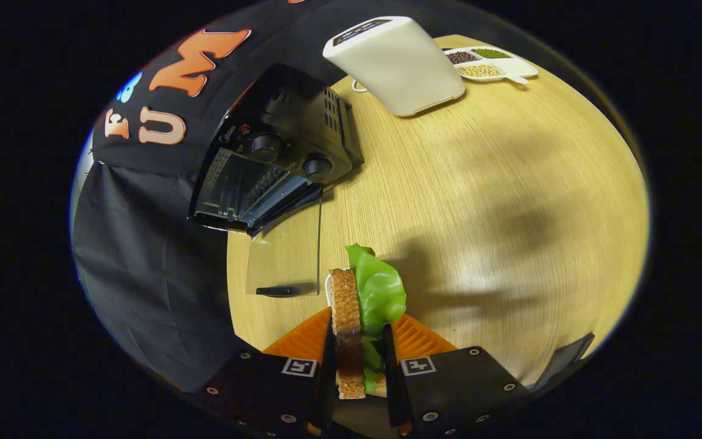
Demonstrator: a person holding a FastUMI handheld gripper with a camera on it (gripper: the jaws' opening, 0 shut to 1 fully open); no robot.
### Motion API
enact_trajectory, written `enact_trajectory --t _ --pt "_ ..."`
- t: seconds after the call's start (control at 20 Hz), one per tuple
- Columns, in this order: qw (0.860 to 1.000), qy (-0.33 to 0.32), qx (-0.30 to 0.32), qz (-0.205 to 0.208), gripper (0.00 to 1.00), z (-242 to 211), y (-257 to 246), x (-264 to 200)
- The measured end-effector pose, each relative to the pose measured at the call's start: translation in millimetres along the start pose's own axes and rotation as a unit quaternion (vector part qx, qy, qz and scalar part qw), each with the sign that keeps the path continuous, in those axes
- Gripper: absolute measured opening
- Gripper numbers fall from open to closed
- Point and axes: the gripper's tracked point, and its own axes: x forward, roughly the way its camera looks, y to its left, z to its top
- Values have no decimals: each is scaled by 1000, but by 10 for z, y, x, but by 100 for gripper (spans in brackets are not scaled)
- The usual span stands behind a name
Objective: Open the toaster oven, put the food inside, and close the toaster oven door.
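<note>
Tongs (358,360) close on the sandwich (351,323); its near end drops behind the tong bodies, so the lower edge is cut off. Lettuce (378,292) covers the right slice. Toaster oven (272,158) inside is dark, rack barely readable; its far left side merges with the booth cloth. Glass door (284,256) is see-through, edges hard to trace. Sectioned dish (518,66) far right: contents too small to name. White appliance (397,64) hides the desk (509,183) behind it.

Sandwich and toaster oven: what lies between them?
In the gripper view, the oven's lowered glass door and bare table lie between the sandwich, held in the jaws, and the toaster oven.
</note>
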Motion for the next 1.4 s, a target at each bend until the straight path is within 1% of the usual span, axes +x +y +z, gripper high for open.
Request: enact_trajectory --t 0.1,0.2,0.35,0.5,0.65,0.75,1.0,1.1,1.2,1.4 --pt "999 -23 25 20 35 66 133 -127" --pt "998 -47 37 26 34 137 240 -234" --pt "996 -71 36 37 34 191 477 -333" --pt "995 -84 24 38 34 209 706 -298" --pt "995 -91 20 35 34 222 917 -153" --pt "994 -96 23 43 34 242 1096 -26" --pt "986 -133 39 94 34 401 1655 278" --pt "979 -157 52 115 34 526 1827 388" --pt "973 -180 71 127 34 667 1914 529" --pt "968 -200 95 121 34 831 1956 856"
